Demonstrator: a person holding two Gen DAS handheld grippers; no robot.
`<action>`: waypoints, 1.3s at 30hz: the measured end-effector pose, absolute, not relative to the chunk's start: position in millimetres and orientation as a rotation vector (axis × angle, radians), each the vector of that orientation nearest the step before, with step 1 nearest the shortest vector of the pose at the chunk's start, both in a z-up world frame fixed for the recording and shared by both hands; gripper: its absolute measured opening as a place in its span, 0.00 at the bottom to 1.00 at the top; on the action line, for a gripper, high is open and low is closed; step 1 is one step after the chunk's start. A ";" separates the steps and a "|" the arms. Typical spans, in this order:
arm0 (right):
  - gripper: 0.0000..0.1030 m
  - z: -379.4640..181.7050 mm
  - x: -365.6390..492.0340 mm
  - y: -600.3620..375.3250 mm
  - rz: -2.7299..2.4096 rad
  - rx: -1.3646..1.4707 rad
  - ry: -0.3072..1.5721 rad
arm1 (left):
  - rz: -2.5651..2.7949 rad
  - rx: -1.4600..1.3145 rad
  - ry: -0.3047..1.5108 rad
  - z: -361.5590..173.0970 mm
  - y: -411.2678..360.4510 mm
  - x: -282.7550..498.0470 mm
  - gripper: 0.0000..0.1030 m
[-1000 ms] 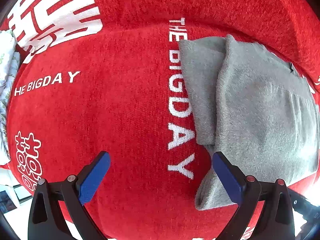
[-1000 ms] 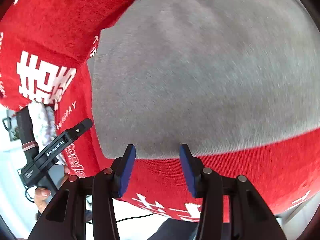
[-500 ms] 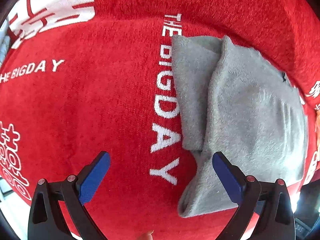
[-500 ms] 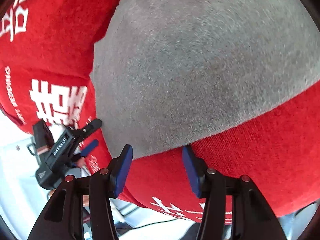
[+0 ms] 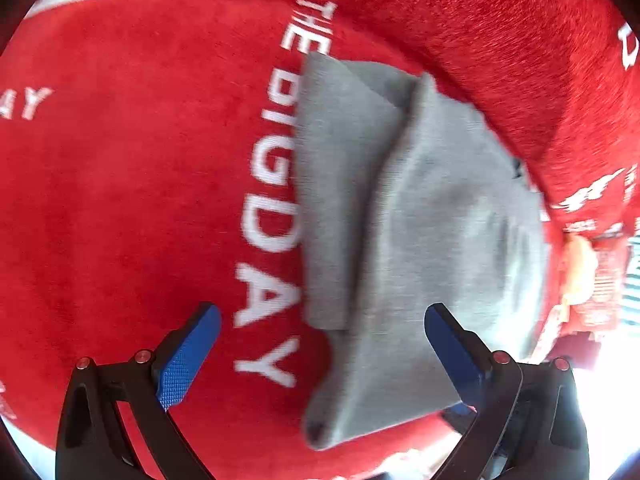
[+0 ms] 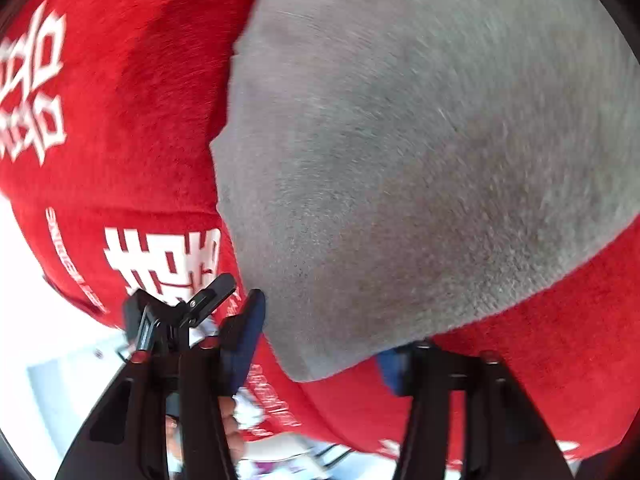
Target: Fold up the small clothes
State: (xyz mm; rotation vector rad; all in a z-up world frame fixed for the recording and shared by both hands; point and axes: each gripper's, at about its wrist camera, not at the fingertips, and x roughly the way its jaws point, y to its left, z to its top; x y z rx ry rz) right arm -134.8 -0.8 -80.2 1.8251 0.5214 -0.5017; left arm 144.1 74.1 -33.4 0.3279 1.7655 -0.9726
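A grey garment (image 5: 420,240), folded with one flap over another, lies on a red cloth (image 5: 120,200) printed with white letters. My left gripper (image 5: 320,354) hovers open and wide over the garment's near corner, which lies between its blue fingers. In the right wrist view the grey garment (image 6: 420,160) fills most of the frame. My right gripper (image 6: 320,350) is at the garment's near corner and its jaws are closing. That corner lies between them and drapes over the right finger; the pads stand apart.
The red cloth's near edge (image 6: 400,432) drops off to a bright floor below. The left gripper's black body (image 6: 180,312) and a person's hand (image 6: 232,416) show at lower left in the right wrist view. Orange and red packets (image 5: 584,280) sit past the garment's right side.
The left gripper has tilted down and closed in on the garment's near corner. The right gripper has rolled and sunk, so the grey corner now sits between its fingers and hides the right one.
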 end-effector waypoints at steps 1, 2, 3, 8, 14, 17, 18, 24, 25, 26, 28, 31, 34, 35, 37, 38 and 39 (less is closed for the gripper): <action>0.11 -82.2 -136.6 -3.1 -0.483 1.852 0.518 | -0.990 0.306 1.788 -35.7 71.6 146.3 0.99; 0.11 -81.2 -136.6 -5.7 -0.469 1.854 0.511 | -0.996 0.294 1.801 -37.2 69.9 147.7 0.99; 0.11 -75.2 -135.3 -10.2 -0.448 1.828 0.509 | -0.997 0.286 1.814 -38.2 66.2 148.2 0.99; 0.09 -36.4 -131.4 -29.4 -0.351 1.704 0.477 | -1.068 0.258 1.851 -39.8 37.9 144.4 0.99; 0.09 -19.2 -129.0 -31.7 -0.318 1.617 0.532 | -1.163 0.261 1.839 -28.8 1.8 117.6 0.99; 0.09 -24.9 -131.1 -24.7 -0.322 1.601 0.600 | -1.152 0.318 1.791 -26.1 -8.3 107.6 0.99; 0.09 -26.9 -129.7 -21.0 -0.322 1.593 0.634 | -1.142 0.331 1.788 -27.5 -8.8 105.9 0.99; 0.14 -34.7 -135.5 -0.2 -0.304 1.497 0.924 | -1.125 0.443 1.752 -34.5 -3.2 95.3 0.99; 0.14 -30.5 -139.5 -1.5 -0.305 1.469 0.939 | -1.122 0.465 1.745 -34.1 -4.1 92.8 0.99; 0.14 -25.4 -143.4 -5.0 -0.313 1.440 0.947 | -1.117 0.484 1.738 -34.0 -5.3 90.5 0.99; 0.14 -13.1 -152.6 -19.5 -0.358 1.378 0.941 | -1.097 0.533 1.694 -31.2 -7.3 85.5 0.92; 0.14 1.7 -163.9 -53.0 -0.464 1.295 0.901 | -1.053 0.658 1.582 -25.9 -9.5 78.0 0.52; 0.10 -1.2 -166.6 -80.2 -0.540 1.244 0.914 | -1.090 0.648 1.584 -19.1 -7.2 79.1 0.24; 0.10 -5.8 -163.5 -88.9 -0.556 1.235 0.929 | -1.105 0.645 1.578 -15.8 -5.9 79.7 0.23; 0.10 -17.6 -154.3 -96.9 -0.548 1.224 0.960 | -1.137 0.624 1.562 -6.4 -4.0 77.3 0.23; 0.09 -25.7 -148.2 -98.9 -0.545 1.209 0.991 | -1.157 0.595 1.565 -0.5 -2.2 77.5 0.22; 0.07 -34.4 -143.9 -98.2 -0.535 1.193 1.029 | -1.176 0.551 1.574 8.3 -1.9 76.2 0.22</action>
